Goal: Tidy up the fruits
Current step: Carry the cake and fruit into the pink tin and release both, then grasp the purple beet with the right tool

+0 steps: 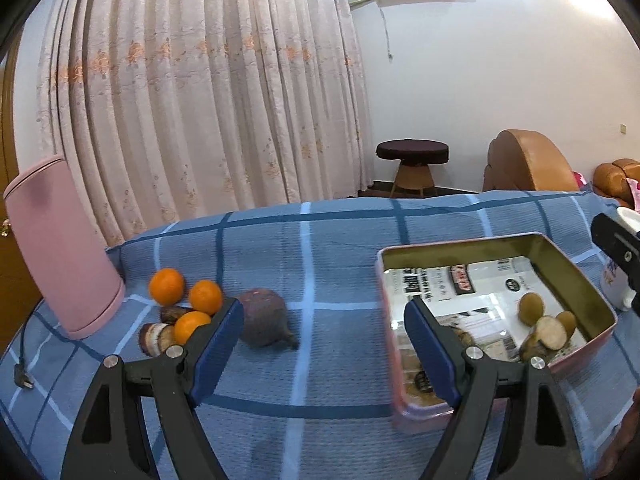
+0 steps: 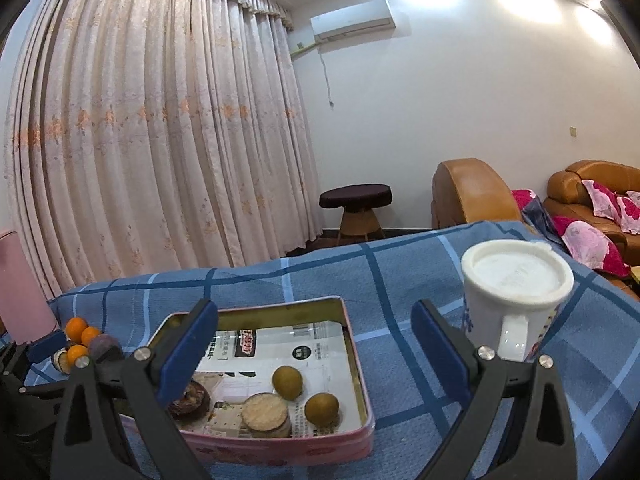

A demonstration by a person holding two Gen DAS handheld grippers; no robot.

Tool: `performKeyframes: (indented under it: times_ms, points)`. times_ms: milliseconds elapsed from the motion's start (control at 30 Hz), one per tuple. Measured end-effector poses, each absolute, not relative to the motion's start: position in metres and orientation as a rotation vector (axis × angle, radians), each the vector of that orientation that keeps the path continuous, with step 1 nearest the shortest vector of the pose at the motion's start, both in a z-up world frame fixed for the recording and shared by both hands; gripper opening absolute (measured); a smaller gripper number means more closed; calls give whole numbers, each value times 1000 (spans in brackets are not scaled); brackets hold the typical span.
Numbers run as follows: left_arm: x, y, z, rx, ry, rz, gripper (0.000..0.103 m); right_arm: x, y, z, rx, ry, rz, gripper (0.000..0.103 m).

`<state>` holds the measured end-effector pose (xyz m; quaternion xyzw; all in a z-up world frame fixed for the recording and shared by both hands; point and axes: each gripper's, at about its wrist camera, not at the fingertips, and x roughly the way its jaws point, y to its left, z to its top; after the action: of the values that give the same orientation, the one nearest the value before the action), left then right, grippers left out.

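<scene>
A pink tin tray [image 1: 592, 280] [image 2: 360, 364] lined with printed paper stands on the blue checked cloth. It holds two olive-brown round fruits [image 2: 287, 382] [image 2: 322, 409], a cut pale slice [image 2: 266, 414] [image 1: 551, 333] and a dark piece [image 2: 190, 400]. Three oranges [image 1: 167, 286] [image 1: 205, 297] [image 1: 191, 326], a dark purple beet [image 1: 262, 322] and cut pieces [image 1: 154, 338] lie left of the tray. My left gripper [image 1: 324, 340] is open and empty, between the beet and the tray. My right gripper [image 2: 316, 352] is open and empty above the tray.
A pink cylinder appliance [image 1: 60, 248] stands at the table's left with a black cord and plug [image 1: 22, 376]. A white mug with a lid [image 2: 516, 296] stands right of the tray. Curtains, a stool [image 1: 412, 160] and brown sofas lie beyond the table.
</scene>
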<state>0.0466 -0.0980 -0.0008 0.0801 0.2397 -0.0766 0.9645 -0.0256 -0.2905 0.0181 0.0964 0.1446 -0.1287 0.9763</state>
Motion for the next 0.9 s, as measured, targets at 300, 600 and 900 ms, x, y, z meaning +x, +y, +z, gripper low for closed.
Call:
performKeyframes:
  times_ms: [300,600,900]
  points:
    - [53,-69,-4,130,504,-120,83,-22,-272,16,209,330,-248,99]
    - [65,-29,-6,124,520,-68,83,-13,-232,15,188,348,-199,99]
    - [74,8,-8,110,529,-31,83,1,-188,15,169,368,-141,95]
